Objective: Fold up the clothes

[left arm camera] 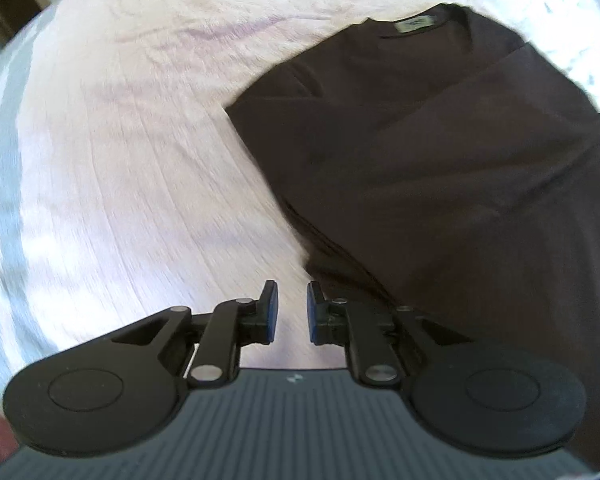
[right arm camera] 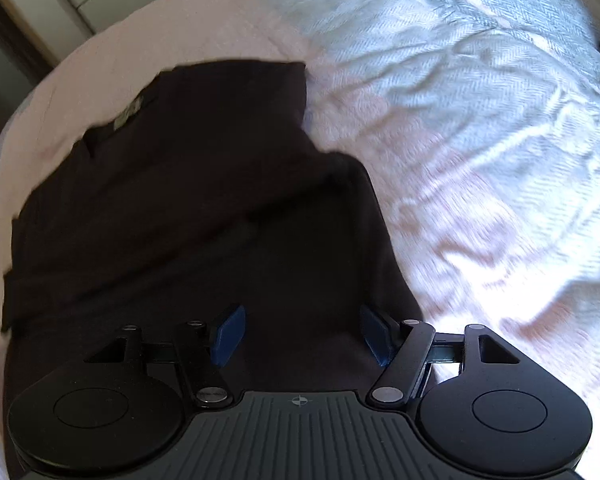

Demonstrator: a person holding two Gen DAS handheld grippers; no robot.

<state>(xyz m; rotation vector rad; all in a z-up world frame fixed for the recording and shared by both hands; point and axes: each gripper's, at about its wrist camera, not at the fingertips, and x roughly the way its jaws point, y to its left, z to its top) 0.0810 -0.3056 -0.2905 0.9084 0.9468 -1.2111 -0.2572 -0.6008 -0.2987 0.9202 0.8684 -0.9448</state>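
Dark brown shirt (left arm camera: 440, 152) lies flat on the bed (left arm camera: 120, 140), partly folded: sides turned in over the middle, collar end w/ pale neck label (left arm camera: 416, 24) farthest from both cameras. Bed covered by pinkish-white ribbed bedspread (right arm camera: 480, 208), wrinkled; a grey-blue herringbone section (right arm camera: 440, 40) shows toward the far right in right wrist view. Left gripper (left arm camera: 292, 312): jaws parted by a narrow gap, nothing between them, blue pads facing each other; sits over bare bedspread just beside the shirt's near left edge, its right finger (left arm camera: 316, 312) overlapping the shirt hem in the frame — contact w/ fabric can't be told. Right gripper (right arm camera: 302, 334): jaws spread wide, released, nothing held; it's over the shirt's near end, dark fabric visible between and beyond the blue pads (right arm camera: 228, 334). Whether it touches the cloth — can't tell. Right edge of shirt runs just beside the right finger, bedspread beyond it. Some motion blur at edges of both views. Background: pale cabinet (right arm camera: 60, 4) past the far left bed edge in right view. No containers seen; shirt sits directly on bedspread.
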